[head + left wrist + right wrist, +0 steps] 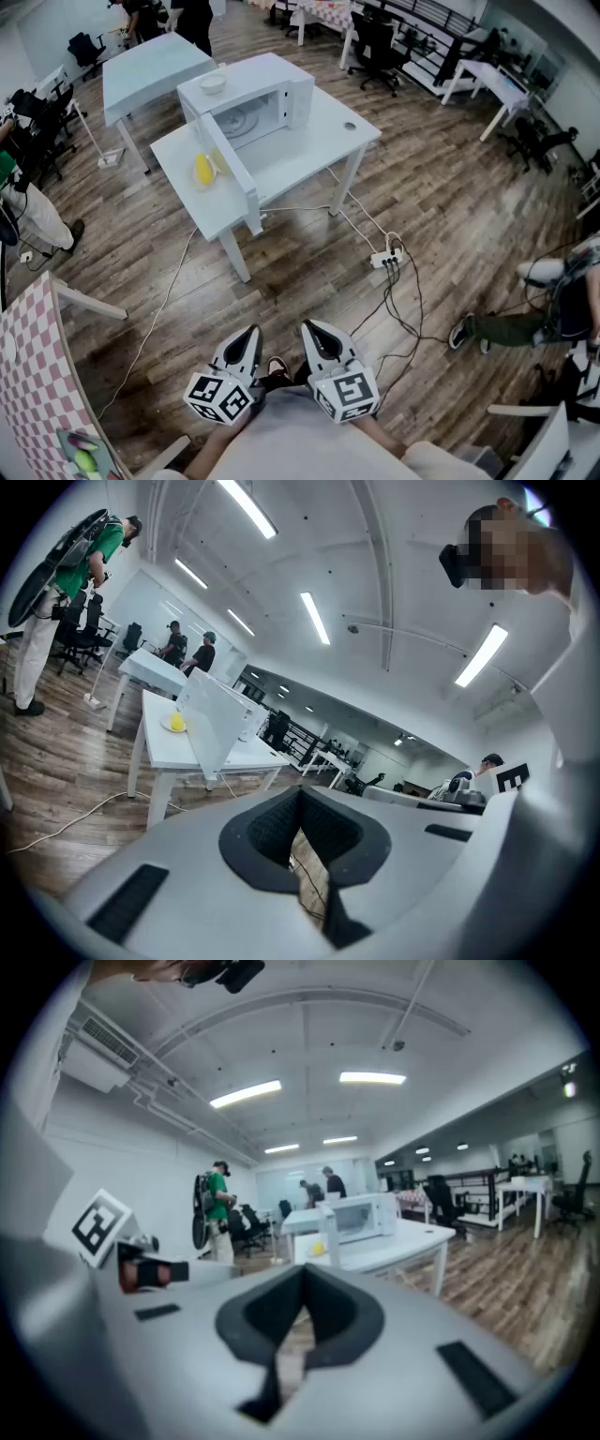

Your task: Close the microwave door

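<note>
On the white bench well ahead of me, a yellow thing sits on a small plate near the left edge. Just right of it is the microwave door, a white panel standing upright and swung wide open. Its long edge runs from the hinge at the oven's front left corner out to the bench's near edge, pointing back at me. Behind it is the microwave, a white box with its cavity open and the round turntable showing. A bowl rests on its roof.

Down by my body, well apart from the bench, my left gripper has its fingers pressed together on nothing. Beside it, my right gripper is also closed and empty, with wood floor beyond both.
</note>
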Demonstrator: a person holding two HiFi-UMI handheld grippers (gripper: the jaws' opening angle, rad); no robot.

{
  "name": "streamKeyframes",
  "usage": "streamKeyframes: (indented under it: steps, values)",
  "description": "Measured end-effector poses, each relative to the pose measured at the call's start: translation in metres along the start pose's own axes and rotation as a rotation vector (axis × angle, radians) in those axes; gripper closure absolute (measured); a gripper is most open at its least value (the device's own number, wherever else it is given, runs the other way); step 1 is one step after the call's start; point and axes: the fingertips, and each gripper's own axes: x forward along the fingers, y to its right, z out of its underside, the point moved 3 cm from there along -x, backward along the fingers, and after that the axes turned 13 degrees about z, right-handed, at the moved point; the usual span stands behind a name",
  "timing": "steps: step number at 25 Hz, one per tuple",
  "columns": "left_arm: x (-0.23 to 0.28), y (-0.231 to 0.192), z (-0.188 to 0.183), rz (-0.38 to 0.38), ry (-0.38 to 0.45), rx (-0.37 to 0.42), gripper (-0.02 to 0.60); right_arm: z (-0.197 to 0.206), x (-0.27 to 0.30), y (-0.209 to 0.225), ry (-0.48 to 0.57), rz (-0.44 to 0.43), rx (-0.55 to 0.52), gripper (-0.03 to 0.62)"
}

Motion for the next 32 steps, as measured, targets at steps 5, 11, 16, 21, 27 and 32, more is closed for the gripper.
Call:
streamKeyframes:
  steps: [5, 11, 16, 21, 27, 32]
  values:
    - [0.003, -0.009, -0.009, -0.022, 0.017, -0.004, 0.565, -0.008, 0.013, 0.001, 0.014, 0.002, -0.006, 0.571]
    - [0.024, -0.003, -0.016, -0.018, 0.021, 0.001, 0.565, -0.02, 0.026, 0.014, 0.013, -0.008, 0.004, 0.571]
    - [0.05, 0.001, -0.025, -0.024, 0.009, 0.028, 0.565, -0.034, 0.041, 0.026, 0.018, -0.064, 0.014, 0.571]
    - [0.074, 0.001, -0.03, -0.055, 0.002, 0.038, 0.565, -0.044, 0.055, 0.041, 0.019, -0.145, 0.023, 0.571]
    - [0.11, 0.009, -0.042, -0.083, 0.005, 0.054, 0.565, -0.063, 0.072, 0.067, 0.046, -0.225, 0.048, 0.571]
    - [0.138, 0.015, -0.039, -0.098, 0.003, 0.074, 0.565, -0.066, 0.081, 0.086, 0.043, -0.296, 0.052, 0.571]
